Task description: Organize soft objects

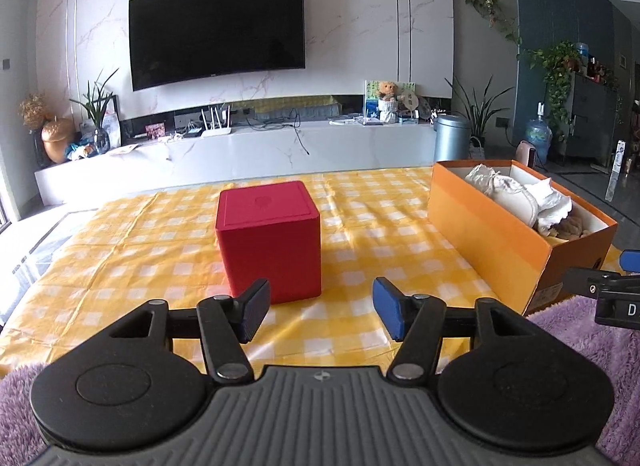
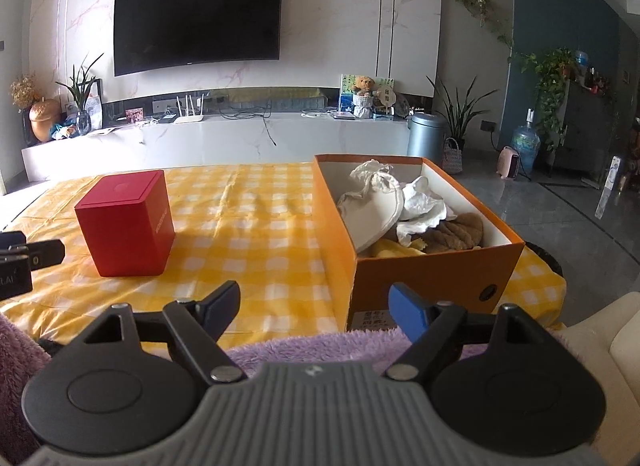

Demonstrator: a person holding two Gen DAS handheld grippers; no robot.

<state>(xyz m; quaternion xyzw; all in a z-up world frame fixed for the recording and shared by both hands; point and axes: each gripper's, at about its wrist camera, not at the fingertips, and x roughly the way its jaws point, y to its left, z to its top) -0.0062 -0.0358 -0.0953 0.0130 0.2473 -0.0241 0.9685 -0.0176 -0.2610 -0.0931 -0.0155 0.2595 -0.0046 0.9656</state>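
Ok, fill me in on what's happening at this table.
A person holds a two-finger gripper in each hand above a purple fluffy blanket at the table's near edge. Both the left gripper and the right gripper are open and empty. Ahead, on the yellow checked tablecloth, stand a closed red box and an open orange box already holding soft cloth items.
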